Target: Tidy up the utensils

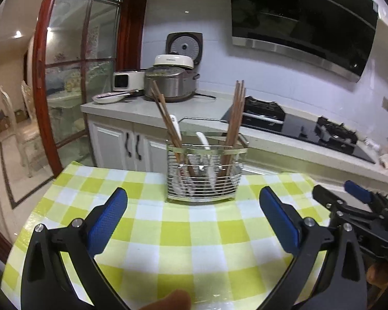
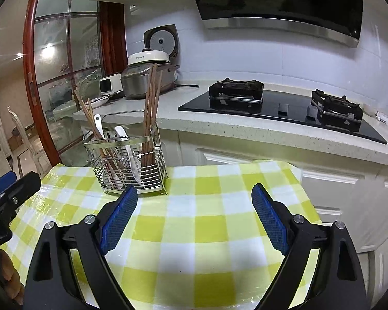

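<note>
A wire utensil holder (image 1: 204, 173) stands at the far edge of a table with a green-and-white checked cloth (image 1: 183, 232). It holds wooden chopsticks (image 1: 236, 113) in its left and right parts and white spoons (image 1: 203, 139) in the middle. My left gripper (image 1: 194, 219) is open and empty, a short way in front of the holder. My right gripper (image 2: 195, 217) is open and empty, to the right of the holder (image 2: 128, 165). Each gripper shows at the edge of the other's view: the right gripper (image 1: 354, 199), the left gripper (image 2: 2, 191).
Behind the table runs a kitchen counter (image 2: 219, 126) with a rice cooker (image 1: 170, 80), a plate (image 1: 108, 98) and a black gas hob (image 2: 284, 106). A range hood (image 2: 279, 2) hangs above. White cabinets (image 2: 344, 193) stand close to the table's right side. A glass door (image 1: 72, 77) is at left.
</note>
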`<state>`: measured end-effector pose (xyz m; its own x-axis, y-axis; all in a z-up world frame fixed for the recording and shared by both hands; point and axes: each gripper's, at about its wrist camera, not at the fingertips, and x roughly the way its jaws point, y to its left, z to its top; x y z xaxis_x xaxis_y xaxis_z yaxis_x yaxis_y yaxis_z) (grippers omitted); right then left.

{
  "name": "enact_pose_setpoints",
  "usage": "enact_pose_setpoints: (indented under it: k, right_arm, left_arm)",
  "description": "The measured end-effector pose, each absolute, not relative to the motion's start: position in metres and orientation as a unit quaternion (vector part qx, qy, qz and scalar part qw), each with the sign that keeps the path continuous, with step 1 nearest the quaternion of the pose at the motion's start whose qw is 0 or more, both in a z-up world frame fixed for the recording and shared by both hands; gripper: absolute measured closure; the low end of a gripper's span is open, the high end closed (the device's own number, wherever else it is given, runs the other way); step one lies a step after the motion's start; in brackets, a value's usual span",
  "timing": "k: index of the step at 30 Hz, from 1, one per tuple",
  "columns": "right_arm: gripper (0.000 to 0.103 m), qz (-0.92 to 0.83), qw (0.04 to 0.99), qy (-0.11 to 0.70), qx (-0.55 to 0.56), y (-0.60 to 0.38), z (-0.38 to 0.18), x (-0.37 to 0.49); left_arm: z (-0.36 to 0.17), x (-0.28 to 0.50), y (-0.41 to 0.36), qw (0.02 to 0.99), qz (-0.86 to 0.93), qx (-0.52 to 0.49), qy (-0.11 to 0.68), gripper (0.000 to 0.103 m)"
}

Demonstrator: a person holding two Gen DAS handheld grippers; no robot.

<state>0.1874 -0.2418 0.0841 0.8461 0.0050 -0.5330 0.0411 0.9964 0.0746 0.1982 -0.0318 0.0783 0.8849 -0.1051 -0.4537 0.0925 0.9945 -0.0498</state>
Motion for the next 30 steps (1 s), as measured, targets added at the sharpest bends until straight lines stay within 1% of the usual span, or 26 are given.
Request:
enact_pose_setpoints:
  k: [30]
  right_arm:
    - [0.019, -0.004, 0.96, 0.276, 0.041, -0.2441, 0.0845, 0.1868]
  left_arm:
    - [0.0741, 0.2018, -0.038, 0.968, -0.055, -0.015, 0.246, 0.004]
